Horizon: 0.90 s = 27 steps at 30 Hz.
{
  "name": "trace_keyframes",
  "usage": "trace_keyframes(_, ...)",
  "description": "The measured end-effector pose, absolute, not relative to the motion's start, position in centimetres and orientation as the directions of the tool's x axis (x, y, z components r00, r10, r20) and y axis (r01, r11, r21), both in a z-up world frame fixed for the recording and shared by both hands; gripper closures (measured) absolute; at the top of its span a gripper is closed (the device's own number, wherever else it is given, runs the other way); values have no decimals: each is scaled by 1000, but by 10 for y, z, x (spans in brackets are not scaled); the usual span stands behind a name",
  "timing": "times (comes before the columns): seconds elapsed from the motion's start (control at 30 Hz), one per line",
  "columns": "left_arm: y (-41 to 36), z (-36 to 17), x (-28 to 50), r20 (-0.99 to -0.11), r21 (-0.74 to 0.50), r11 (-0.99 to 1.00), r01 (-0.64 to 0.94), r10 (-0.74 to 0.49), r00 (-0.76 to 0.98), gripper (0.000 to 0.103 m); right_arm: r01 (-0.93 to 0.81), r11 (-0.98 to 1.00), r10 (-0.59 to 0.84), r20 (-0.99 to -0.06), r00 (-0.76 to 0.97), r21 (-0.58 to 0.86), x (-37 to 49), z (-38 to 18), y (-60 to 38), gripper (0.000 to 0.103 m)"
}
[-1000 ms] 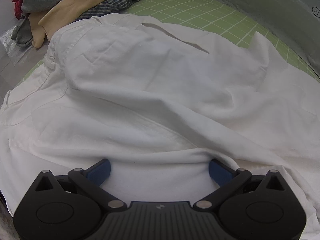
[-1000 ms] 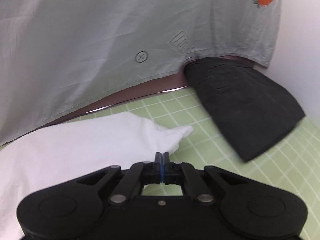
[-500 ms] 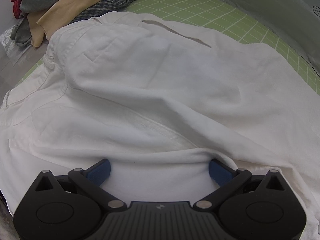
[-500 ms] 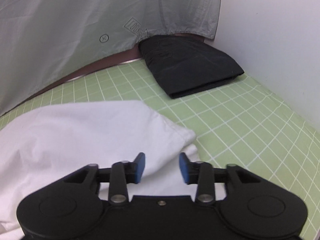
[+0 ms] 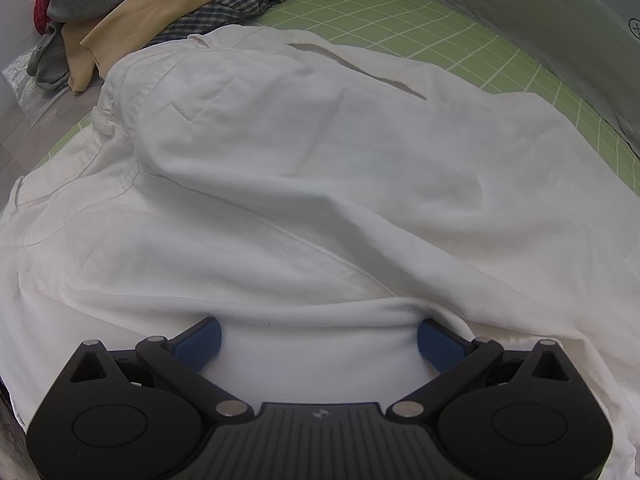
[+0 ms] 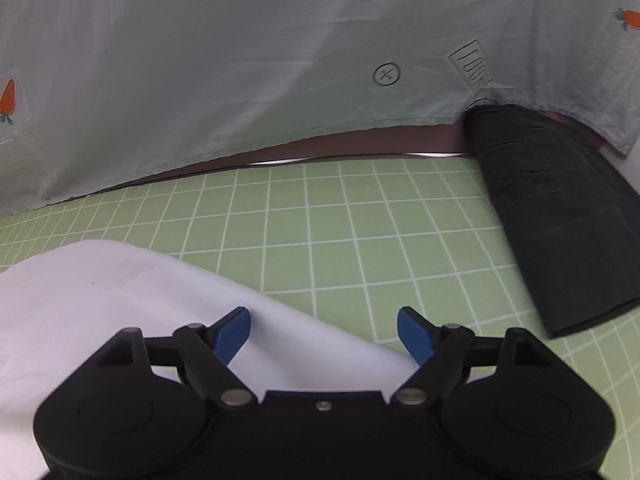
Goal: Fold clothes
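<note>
A white shirt (image 5: 320,184) lies spread and partly folded over the green grid mat (image 5: 420,28). My left gripper (image 5: 318,340) is open, low over the near edge of the shirt, with white cloth bulging between its blue fingers (image 5: 200,340). In the right wrist view, my right gripper (image 6: 324,330) is wide open and empty, just above the shirt's rounded edge (image 6: 120,292) on the mat (image 6: 340,220). Nothing is held by either gripper.
A pile of unfolded clothes (image 5: 132,12), grey, tan, plaid and red, sits at the far left. A folded black garment (image 6: 560,208) lies at the right of the mat. A grey printed sheet (image 6: 240,60) hangs along the back.
My right gripper let go of the shirt's tip, opened fully and swung back toward the sheet. The released cloth settled flat. My left gripper stayed put and open.
</note>
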<state>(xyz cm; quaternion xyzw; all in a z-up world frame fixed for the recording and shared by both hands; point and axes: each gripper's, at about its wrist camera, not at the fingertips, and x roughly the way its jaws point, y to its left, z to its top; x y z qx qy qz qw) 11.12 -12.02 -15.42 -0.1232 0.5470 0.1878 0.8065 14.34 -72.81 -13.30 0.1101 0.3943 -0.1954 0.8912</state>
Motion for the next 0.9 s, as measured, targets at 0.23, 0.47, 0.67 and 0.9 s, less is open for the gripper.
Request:
trace_keyframes(0.23, -119, -153, 112, -926, 7, 899, -437, 171, 336, 0, 349, 930, -144, -764, 629, 113, 151, -140, -722, 95)
trace_keyframes(0.47, -121, -153, 108, -914, 8, 900, -435, 183, 362, 0, 338, 941, -262, -659, 705, -11, 98, -108, -652, 101)
trace_keyframes(0.67, -122, -154, 105, -905, 9, 902, -432, 191, 380, 0, 337, 939, -181, -723, 666, 75, 44, -133, -593, 100)
trace_keyframes(0.9, -122, -153, 99, -897, 9, 904, -428, 196, 395, 0, 360, 918, -130, -734, 666, 164, 27, -122, -595, 98)
